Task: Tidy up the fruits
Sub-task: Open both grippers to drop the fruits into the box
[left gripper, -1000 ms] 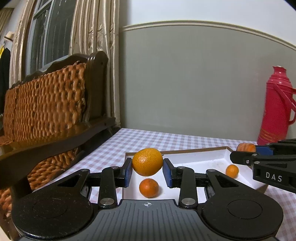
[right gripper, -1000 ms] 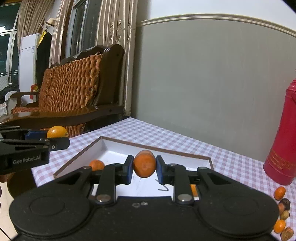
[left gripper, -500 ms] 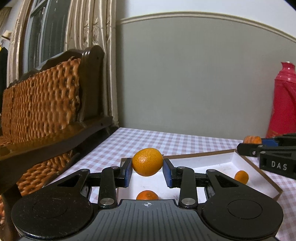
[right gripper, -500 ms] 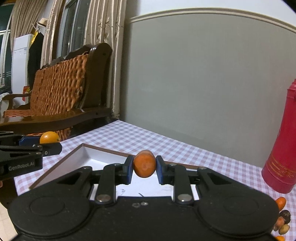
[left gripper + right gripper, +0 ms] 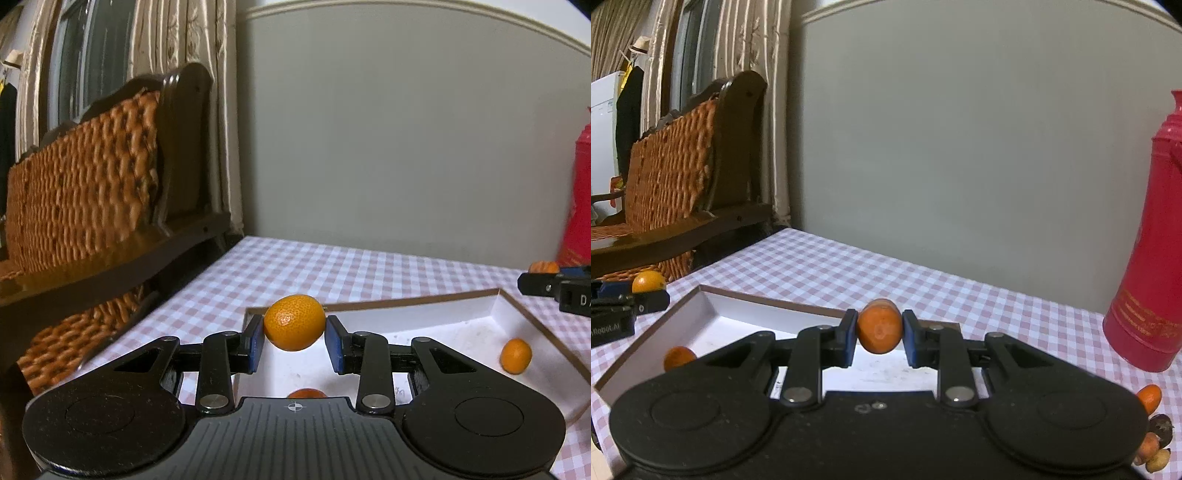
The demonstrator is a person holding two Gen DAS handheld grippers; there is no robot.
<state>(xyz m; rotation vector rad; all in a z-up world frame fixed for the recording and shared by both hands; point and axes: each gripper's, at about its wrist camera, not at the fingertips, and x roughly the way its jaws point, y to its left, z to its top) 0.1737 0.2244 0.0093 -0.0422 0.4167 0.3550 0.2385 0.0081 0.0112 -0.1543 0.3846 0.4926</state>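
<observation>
Both fruits have been carried further over the white tray: the orange is clamped in the left gripper, the deeper-orange fruit in the right gripper; release is judged next.

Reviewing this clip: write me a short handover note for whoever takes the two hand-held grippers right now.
Left hand-held gripper: shut on a yellow-orange citrus fruit, held above the near left corner of the white tray.
Right hand-held gripper: shut on a darker orange fruit, held over the tray's far edge.
Done: two small orange fruits lie in the tray, one near its right wall, one partly hidden under the left gripper.
Left: set both held fruits down in the tray, then collect the loose fruits and nuts on the checked tablecloth near the red flask.
</observation>
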